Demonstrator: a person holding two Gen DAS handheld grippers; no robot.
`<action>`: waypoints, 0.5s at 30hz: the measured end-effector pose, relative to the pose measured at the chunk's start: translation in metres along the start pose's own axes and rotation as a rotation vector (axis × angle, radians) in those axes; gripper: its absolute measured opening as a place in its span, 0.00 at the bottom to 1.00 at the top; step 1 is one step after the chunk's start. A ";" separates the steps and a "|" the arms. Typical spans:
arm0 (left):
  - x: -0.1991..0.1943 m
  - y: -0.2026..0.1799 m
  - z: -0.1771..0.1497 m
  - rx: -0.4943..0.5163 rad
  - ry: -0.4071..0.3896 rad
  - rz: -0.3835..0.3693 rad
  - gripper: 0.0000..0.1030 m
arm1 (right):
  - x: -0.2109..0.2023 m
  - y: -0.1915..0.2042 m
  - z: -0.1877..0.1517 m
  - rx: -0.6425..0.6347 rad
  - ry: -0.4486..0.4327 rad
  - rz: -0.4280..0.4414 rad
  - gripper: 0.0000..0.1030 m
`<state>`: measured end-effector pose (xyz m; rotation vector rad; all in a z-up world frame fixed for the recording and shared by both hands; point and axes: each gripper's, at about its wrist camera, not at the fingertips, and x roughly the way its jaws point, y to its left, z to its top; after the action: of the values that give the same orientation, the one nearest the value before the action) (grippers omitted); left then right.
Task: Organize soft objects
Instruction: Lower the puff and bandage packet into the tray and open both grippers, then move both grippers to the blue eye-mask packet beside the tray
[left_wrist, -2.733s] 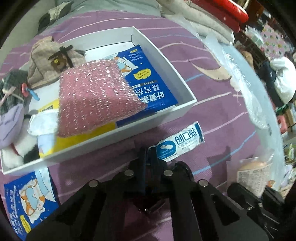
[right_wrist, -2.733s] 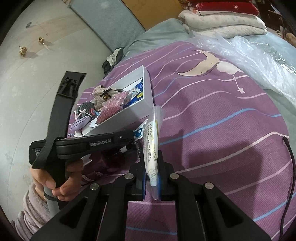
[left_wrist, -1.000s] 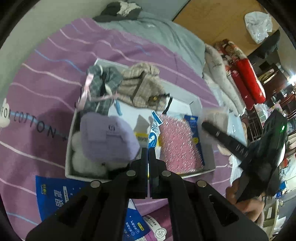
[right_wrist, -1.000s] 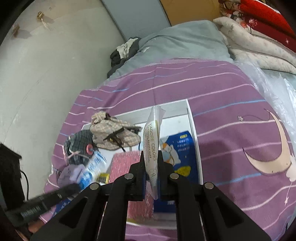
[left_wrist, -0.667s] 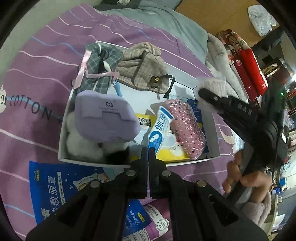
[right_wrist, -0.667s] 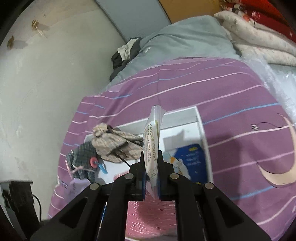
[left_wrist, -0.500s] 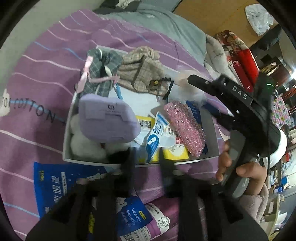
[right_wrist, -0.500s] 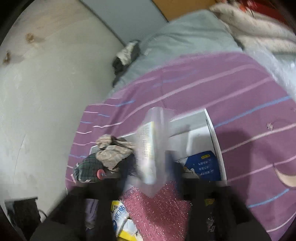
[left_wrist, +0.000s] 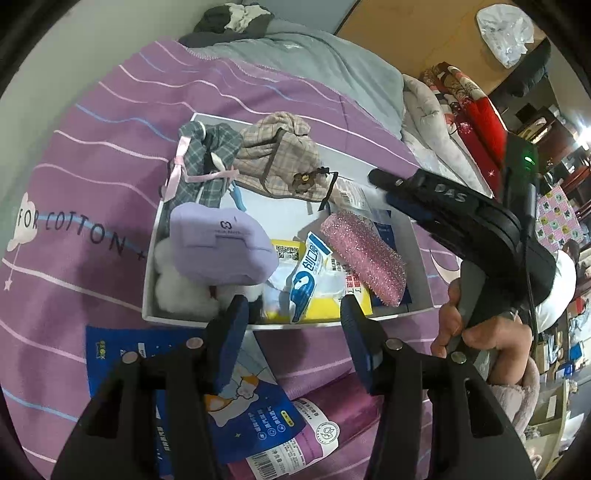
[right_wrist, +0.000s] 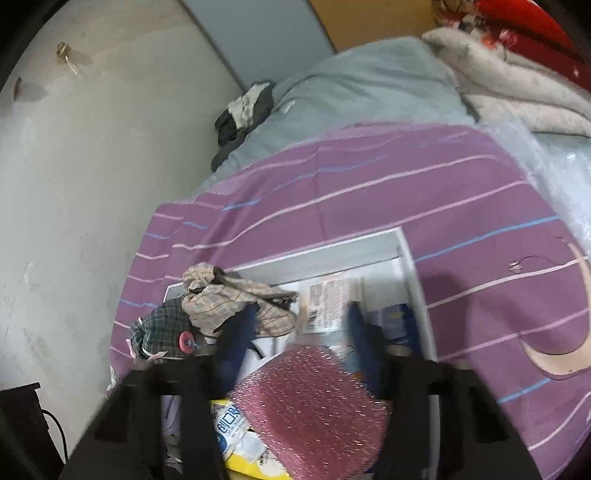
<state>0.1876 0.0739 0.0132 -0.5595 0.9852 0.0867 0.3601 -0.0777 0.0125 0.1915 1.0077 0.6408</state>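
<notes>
A white box (left_wrist: 149, 273) on the purple bedspread holds soft things: a lilac pouch (left_wrist: 221, 247), a pink glitter pouch (left_wrist: 364, 254), a beige plaid bag (left_wrist: 280, 158), a grey plaid pouch (left_wrist: 207, 162). A blue-and-white sachet (left_wrist: 308, 273) lies loose in the box, just past my left gripper (left_wrist: 293, 314), whose jaws are opening with nothing between them. My right gripper (right_wrist: 299, 332) hovers over the box's far end, blurred, its jaws closing on nothing. The white barcoded packet (right_wrist: 332, 299) lies flat in the box beyond its fingertips. In the left wrist view the right gripper (left_wrist: 384, 184) reaches in from the right.
A blue eye-mask packet (left_wrist: 236, 387) and a purple packet (left_wrist: 325, 424) lie on the bedspread in front of the box. A grey blanket (right_wrist: 351, 92) and folded quilts (right_wrist: 517, 92) lie at the bed's head. A pale wall (right_wrist: 92, 184) is on the left.
Both grippers have opened. The blue-and-white sachet has dropped from the left gripper into the box. The white packet has left the right gripper and lies in the box's far end.
</notes>
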 end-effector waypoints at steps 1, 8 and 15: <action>-0.001 0.000 0.000 0.006 -0.006 0.004 0.52 | 0.003 -0.001 0.000 0.013 0.010 0.009 0.22; -0.003 -0.006 -0.002 0.059 -0.021 0.066 0.52 | -0.007 0.006 -0.018 -0.010 -0.005 -0.013 0.21; -0.011 -0.012 -0.007 0.100 -0.028 0.105 0.52 | -0.040 0.020 -0.050 -0.030 -0.034 -0.020 0.21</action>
<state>0.1803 0.0623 0.0241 -0.4136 0.9857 0.1382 0.2950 -0.0917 0.0235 0.1651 0.9661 0.6321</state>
